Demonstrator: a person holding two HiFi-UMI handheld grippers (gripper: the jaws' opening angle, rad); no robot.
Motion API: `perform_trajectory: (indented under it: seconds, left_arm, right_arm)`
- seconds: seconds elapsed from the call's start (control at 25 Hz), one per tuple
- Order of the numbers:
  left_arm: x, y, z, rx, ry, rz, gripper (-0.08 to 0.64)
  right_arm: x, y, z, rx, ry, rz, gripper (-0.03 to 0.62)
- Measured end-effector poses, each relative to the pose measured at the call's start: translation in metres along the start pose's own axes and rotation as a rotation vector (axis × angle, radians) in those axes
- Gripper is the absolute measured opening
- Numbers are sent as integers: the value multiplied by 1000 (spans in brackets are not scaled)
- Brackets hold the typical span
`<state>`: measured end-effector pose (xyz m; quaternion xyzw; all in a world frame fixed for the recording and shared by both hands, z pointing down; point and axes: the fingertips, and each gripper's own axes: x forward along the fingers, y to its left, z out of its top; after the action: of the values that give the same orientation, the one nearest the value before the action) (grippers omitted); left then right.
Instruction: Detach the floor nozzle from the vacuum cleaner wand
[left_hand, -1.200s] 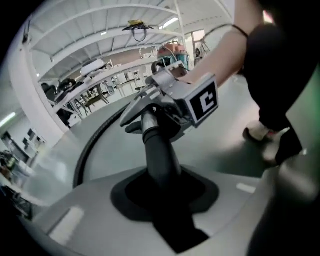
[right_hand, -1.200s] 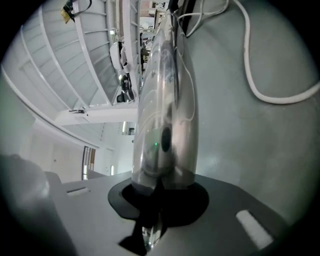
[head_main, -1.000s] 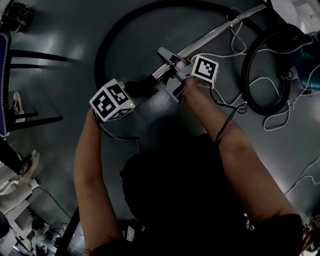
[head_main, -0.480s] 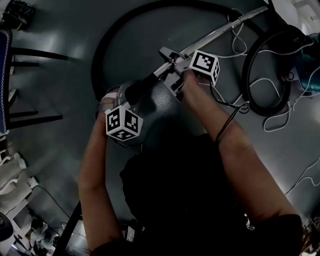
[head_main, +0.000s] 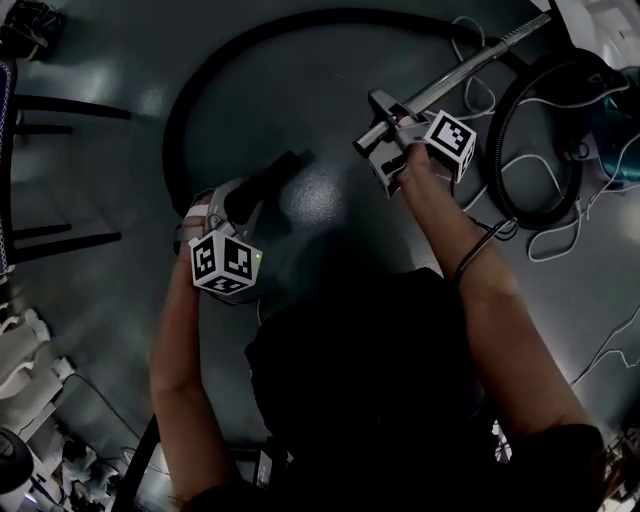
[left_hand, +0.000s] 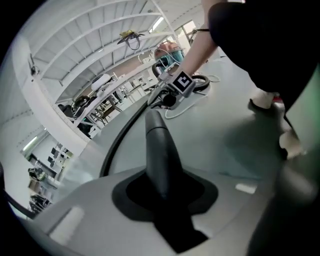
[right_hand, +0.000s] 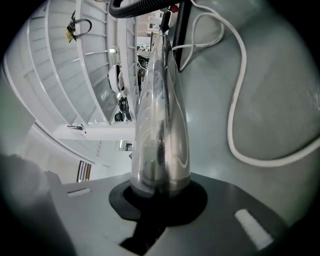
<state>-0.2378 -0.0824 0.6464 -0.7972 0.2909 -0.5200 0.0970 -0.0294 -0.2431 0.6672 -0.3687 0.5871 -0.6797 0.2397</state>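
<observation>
Floor nozzle (head_main: 278, 172): black neck held up, apart from the wand (head_main: 450, 78)
Left grip: my left hand-held gripper (head_main: 243, 198) clamps that neck; its jaws have just been closing
Right grip: my right hand-held gripper (head_main: 386, 130) is shut tight on the chrome wand's free end
Around: I see a black hose (head_main: 200, 90) looping on the floor (head_main: 100, 200), white cable (right_hand: 235, 125) beside the wand

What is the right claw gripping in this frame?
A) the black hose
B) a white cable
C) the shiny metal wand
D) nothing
C: in the right gripper view the right claw is shut on the shiny metal wand, which runs out from between its jaws.
</observation>
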Motion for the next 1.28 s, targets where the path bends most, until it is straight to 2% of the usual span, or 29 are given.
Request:
perform_trajectory:
  seconds: [0.12,0.28,0.44,0.6,0.92,1.08,1.28]
  left_arm:
    - [24,-6,21,-13,14,-2,104]
    - [35,-17,20,9,52,-12,103]
    - [40,-15,20,-4,55,5,103]
    - [46,-20,20,6,66,21,103]
    - [52,-29,14,0,103,-65,103]
    - [53,-31,14,-18,102,-100,104]
    - [56,-39,14,-37,105,-156,124]
  right_arm:
    - [14,11,-22,26,12,35,44]
    - [26,15,-30,25,-3,34,46]
    - [32,12,-37,28,-25,51,49]
    - [31,2,-38,10,-35,27,52]
    - [27,-13,-42,-17,-12,-84,64]
    - [27,-13,-44,-30,14,-100,88]
    - [30,-8,-49,-40,66,-120,160]
